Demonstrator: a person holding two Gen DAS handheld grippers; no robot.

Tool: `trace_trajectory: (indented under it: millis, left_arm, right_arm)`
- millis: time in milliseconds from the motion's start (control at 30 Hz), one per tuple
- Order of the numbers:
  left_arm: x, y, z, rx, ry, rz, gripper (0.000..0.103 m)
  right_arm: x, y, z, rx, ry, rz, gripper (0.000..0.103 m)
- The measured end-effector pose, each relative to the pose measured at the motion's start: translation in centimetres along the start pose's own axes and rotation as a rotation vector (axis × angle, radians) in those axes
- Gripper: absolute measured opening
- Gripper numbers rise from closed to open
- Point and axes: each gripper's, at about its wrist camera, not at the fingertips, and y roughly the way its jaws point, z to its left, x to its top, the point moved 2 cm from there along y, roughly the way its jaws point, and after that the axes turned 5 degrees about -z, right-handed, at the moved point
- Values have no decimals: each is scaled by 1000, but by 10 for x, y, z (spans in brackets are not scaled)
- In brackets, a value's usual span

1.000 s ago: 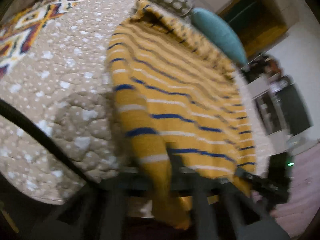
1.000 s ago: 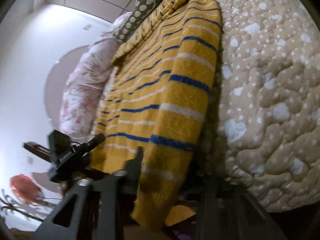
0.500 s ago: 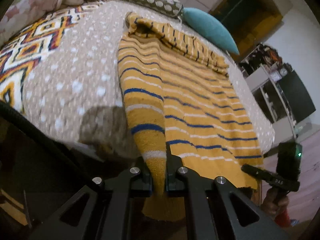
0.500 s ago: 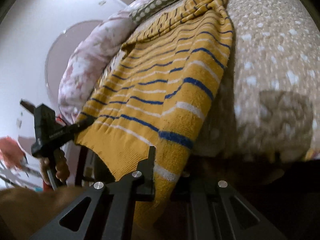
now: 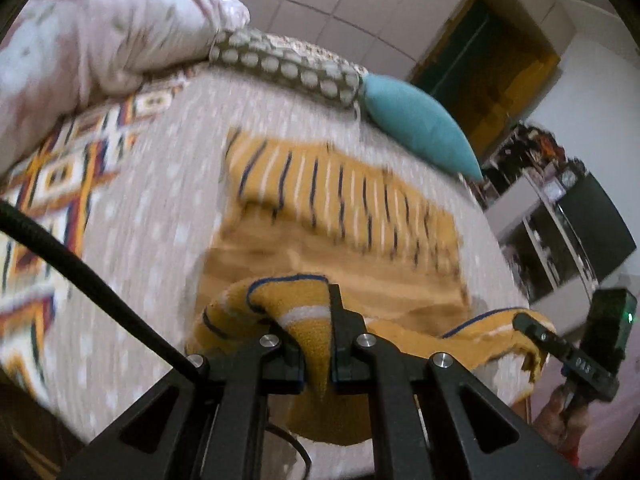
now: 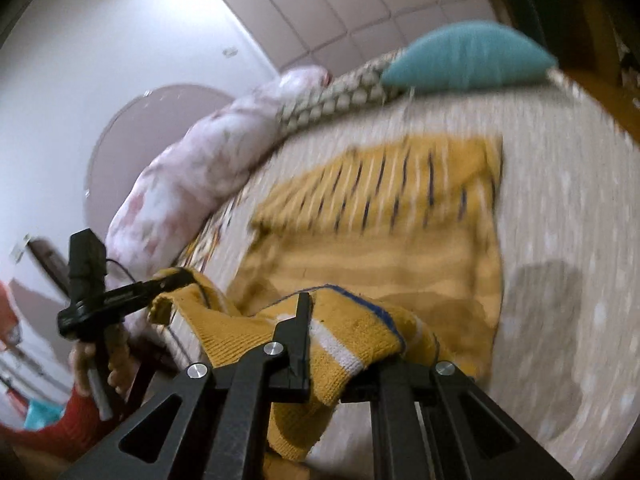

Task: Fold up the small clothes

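A yellow knitted sweater with blue and white stripes lies on the beige dotted bed cover; it also shows in the right wrist view. My left gripper is shut on the sweater's hem at its left corner, lifted above the bed. My right gripper is shut on the hem at the other corner, also lifted. Each gripper shows in the other's view: the right, the left. The hem hangs slack between them. The picture is blurred by motion.
A teal cushion, a dotted bolster and a pink floral duvet lie at the bed's far end. A patterned blanket covers the left side. Shelves and a dark doorway stand at the right.
Both grippers have lifted the hem up off the bed's near edge and carried it forward over the sweater's body. The sweater's lower part now arches up instead of hanging down.
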Motion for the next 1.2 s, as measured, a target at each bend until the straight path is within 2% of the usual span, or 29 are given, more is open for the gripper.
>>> trace_trajectory:
  millis: [33, 167, 367, 500, 633, 733, 800, 867, 900, 967, 1100, 1200]
  left_arm:
    - [20, 11, -2, 4, -3, -13, 8]
    - [61, 51, -7, 40, 19, -30, 8]
    - [73, 113, 1, 84, 4, 58, 8]
    - [84, 146, 14, 61, -62, 101, 10]
    - [100, 177, 32, 13, -188, 124, 11]
    - [107, 196, 45, -55, -294, 158, 22]
    - [110, 200, 52, -117, -367, 162, 37]
    - [112, 202, 59, -181, -430, 156, 47]
    - [113, 201, 61, -215, -458, 152, 51]
    - [115, 200, 68, -257, -508, 136, 53]
    - [124, 189, 80, -252, -550, 73, 63]
    - [130, 177, 88, -229, -563, 43, 64]
  right_arm:
    - [16, 10, 2, -22, -11, -17, 9]
    - [56, 36, -13, -77, -16, -41, 9]
    - [79, 77, -50, -104, 50, 12, 9]
    - [92, 107, -74, -130, 86, 45, 11]
    - [110, 142, -105, -126, 167, 77, 12]
    - [118, 164, -131, -83, 282, 97, 18]
    - [122, 174, -147, -42, 369, 93, 26]
    - [124, 179, -162, -1, 449, 70, 39]
    - [126, 180, -169, 18, 491, 52, 42]
    - [128, 181, -177, 54, 554, 25, 50]
    - [134, 186, -185, 78, 619, 12, 51]
    - [141, 187, -188, 84, 651, 3, 57]
